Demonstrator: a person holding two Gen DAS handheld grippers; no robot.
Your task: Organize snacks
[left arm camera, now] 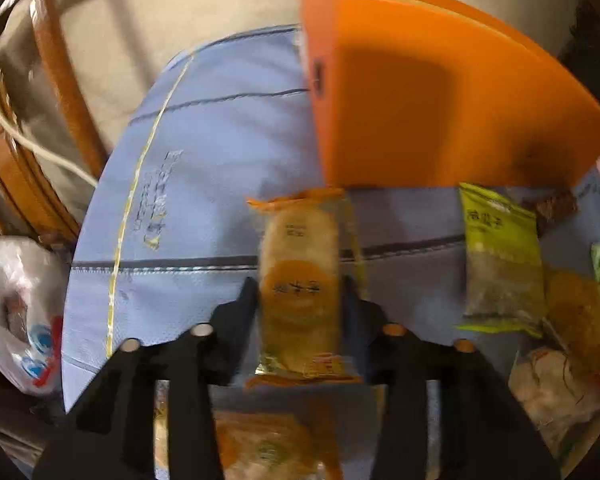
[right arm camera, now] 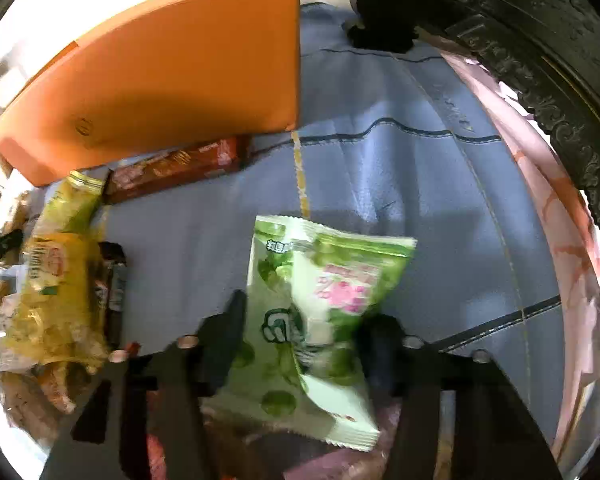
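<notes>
Between the fingers of the left gripper, which tilts steeply down toward a blue cloth, sits an orange-wrapped cracker packet; both fingers press its long sides. Its long axis runs straight ahead of the gripper, far end toward an orange box beyond. Its print is blurred. A yellow-green packet lies off to the right, partly hiding other snacks cut by the frame edge.

The right gripper, likewise pitched down, clamps a green packet whose long axis points ahead and slightly right, its near end below the fingers. Ahead left, a brown snack bar lies against the orange box; a loose snack pile at left is indistinct.
</notes>
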